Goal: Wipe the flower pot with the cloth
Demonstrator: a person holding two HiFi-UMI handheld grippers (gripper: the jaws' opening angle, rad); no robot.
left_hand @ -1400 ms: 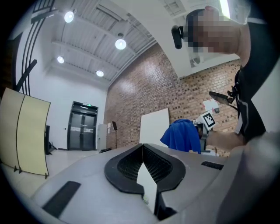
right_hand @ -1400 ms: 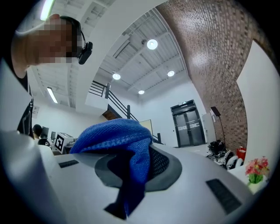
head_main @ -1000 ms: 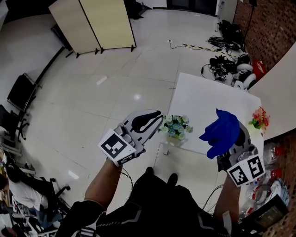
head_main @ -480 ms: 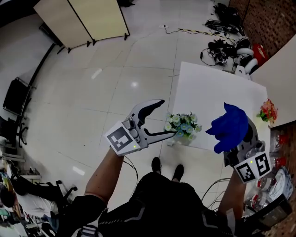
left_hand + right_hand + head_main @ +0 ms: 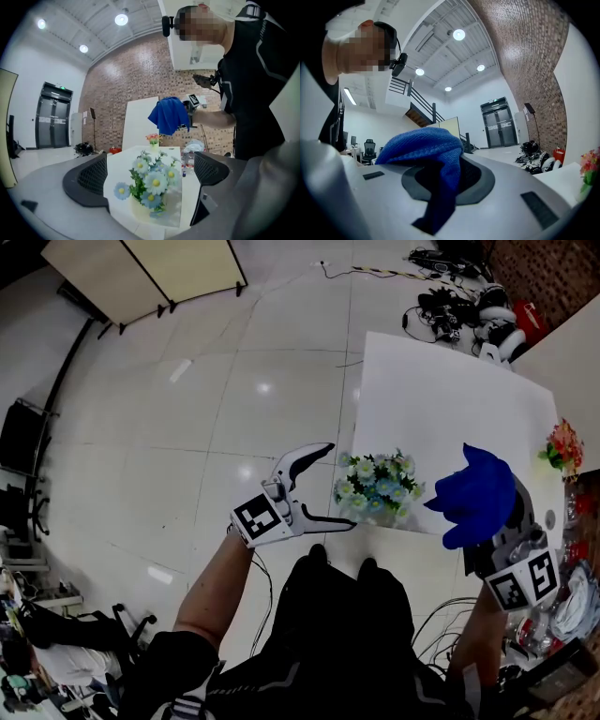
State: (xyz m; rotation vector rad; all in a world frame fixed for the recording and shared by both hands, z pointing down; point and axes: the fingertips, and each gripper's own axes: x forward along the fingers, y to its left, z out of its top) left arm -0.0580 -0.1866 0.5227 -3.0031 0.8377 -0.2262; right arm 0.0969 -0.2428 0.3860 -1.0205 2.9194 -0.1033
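Flower pot (image 5: 375,491): small pale pot of blue and white daisies, upright on the white bench (image 5: 441,399), close to the near left corner. In the left gripper view the pot (image 5: 149,190) fills the gap straight ahead.

Left gripper (image 5: 339,485): just beside the pot on its left, pointing at it roughly level. Fingers (image 5: 89,180) stand wide and have just been opening. The daisies show between them, but neither pad presses on pot or flowers. From the head view the lower finger's tip comes near the blooms; whether it touches them I cannot tell.

Cloth (image 5: 478,495): blue, bunched, held up over the bench to the right of the pot and apart from it.

Right gripper (image 5: 492,523): fingers closed on the cloth (image 5: 426,150), which humps over the top and hangs down in front of them.

Further out: a second small pot with red and orange flowers (image 5: 561,444) at the bench's far right edge. Pale tiled floor (image 5: 234,427) to the left, a folding screen (image 5: 141,268) at top left, a heap of cables and gear (image 5: 459,306) beyond the bench.
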